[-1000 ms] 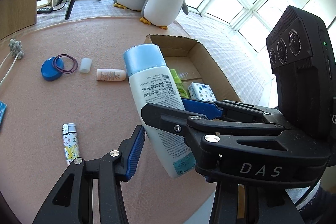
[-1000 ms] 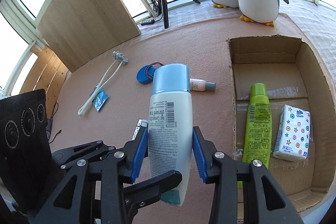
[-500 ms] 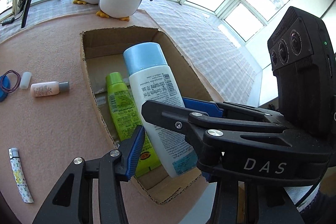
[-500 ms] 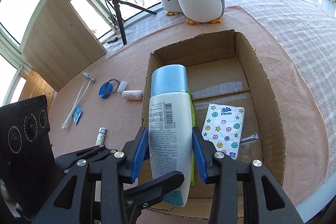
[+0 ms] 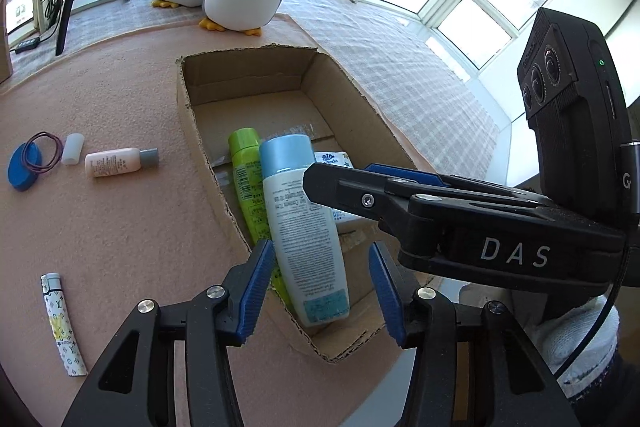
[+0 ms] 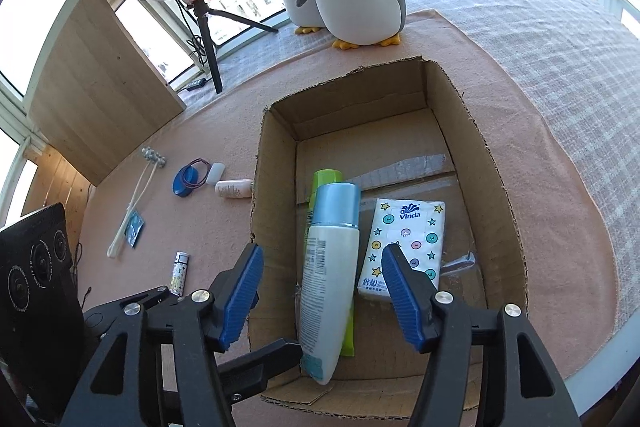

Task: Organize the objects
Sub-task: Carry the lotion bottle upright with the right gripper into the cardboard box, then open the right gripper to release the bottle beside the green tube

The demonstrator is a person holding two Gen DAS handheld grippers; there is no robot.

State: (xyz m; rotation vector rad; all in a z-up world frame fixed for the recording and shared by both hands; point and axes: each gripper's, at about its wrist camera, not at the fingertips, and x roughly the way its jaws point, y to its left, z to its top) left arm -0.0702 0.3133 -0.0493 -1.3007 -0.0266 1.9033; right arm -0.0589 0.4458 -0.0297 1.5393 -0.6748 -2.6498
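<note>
Cardboard box [image 6: 472, 131] is holding the blue-capped bottle [image 6: 330, 275], leaning on green tube [image 5: 244, 163] w/ both claws [image 6: 320, 291] [image 5: 320, 287] spread wide, gripping nothing. Risk: bottle sliding off tube, or claws snagging box wall while retreating.

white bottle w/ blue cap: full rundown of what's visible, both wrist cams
The white bottle looks like plastic, with a pale blue cap, printed text, a barcode and a teal patch near its base. It lies inside the cardboard box, partly on the green tube, beside the tissue pack. Both open grippers straddle it; neither pad touches.
</note>
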